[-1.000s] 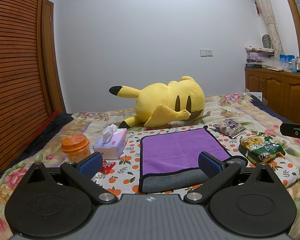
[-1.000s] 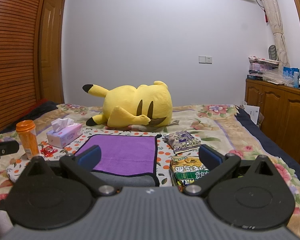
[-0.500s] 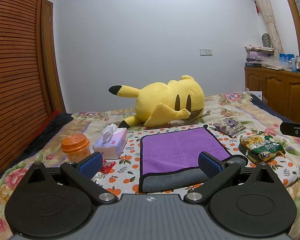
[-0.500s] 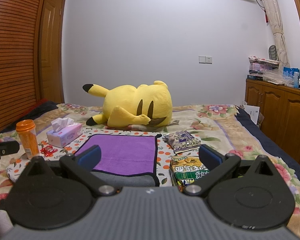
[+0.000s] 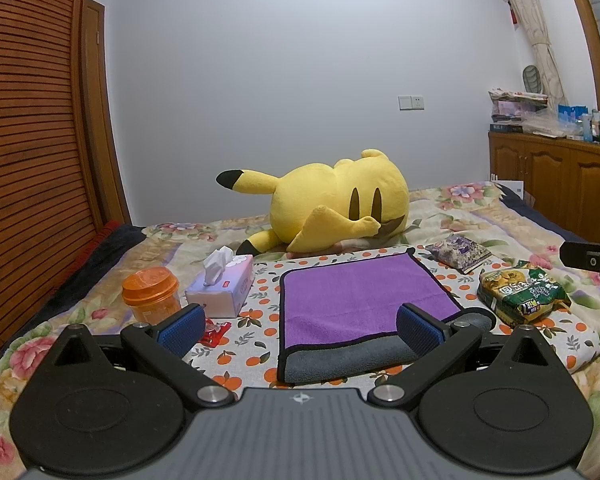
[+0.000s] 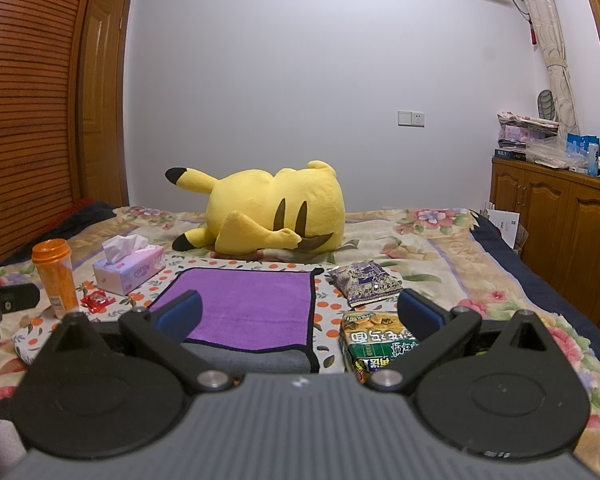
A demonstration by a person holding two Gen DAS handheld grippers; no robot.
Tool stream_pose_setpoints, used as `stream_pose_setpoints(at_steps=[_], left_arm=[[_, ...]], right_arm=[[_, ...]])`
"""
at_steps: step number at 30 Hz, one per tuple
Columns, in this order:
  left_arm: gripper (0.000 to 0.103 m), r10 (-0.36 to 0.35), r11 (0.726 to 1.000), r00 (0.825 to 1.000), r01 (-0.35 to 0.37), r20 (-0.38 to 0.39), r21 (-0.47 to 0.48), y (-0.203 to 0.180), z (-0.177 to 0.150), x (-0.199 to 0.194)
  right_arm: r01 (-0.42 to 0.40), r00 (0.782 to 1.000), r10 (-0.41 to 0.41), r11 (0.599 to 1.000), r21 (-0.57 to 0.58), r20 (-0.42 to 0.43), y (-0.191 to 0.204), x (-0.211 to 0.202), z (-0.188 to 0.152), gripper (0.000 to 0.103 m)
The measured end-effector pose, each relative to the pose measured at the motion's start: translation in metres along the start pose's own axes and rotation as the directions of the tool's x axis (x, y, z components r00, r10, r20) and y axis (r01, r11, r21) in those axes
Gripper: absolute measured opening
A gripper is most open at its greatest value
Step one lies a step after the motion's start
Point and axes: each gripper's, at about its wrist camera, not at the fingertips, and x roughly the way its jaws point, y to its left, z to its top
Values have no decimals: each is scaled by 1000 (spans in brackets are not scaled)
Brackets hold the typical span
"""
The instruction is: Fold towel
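A purple towel [image 5: 360, 300] with a grey underside and black trim lies flat on the orange-dotted cloth [image 5: 260, 336] on the bed, its near edge turned over to show a grey band. The towel [image 6: 252, 300] also appears in the right wrist view, left of centre. My left gripper [image 5: 300, 326] hovers open just short of the towel's near edge, nothing between its blue pads. My right gripper [image 6: 300, 314] is open too, over the towel's right edge and a green snack bag [image 6: 376, 340]. Each gripper's tip shows at the edge of the other's view.
A yellow plush toy [image 5: 332, 208] lies behind the towel. To its left are a tissue box [image 5: 222, 288], an orange-lidded jar [image 5: 152, 296] and a red candy wrapper [image 5: 216, 328]. To its right are a purple snack packet [image 5: 458, 252] and the green bag [image 5: 520, 296]. A wooden cabinet [image 6: 556, 208] stands at far right.
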Motion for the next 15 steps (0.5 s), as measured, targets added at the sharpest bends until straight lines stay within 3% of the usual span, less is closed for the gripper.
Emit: stream_pose_setpoints(at_steps=[15], left_arm=[[103, -1, 1000, 1000, 1, -4, 1, 0, 0, 0]], right_arm=[[0, 1000, 0, 1000, 1, -3, 0, 0, 0, 103]])
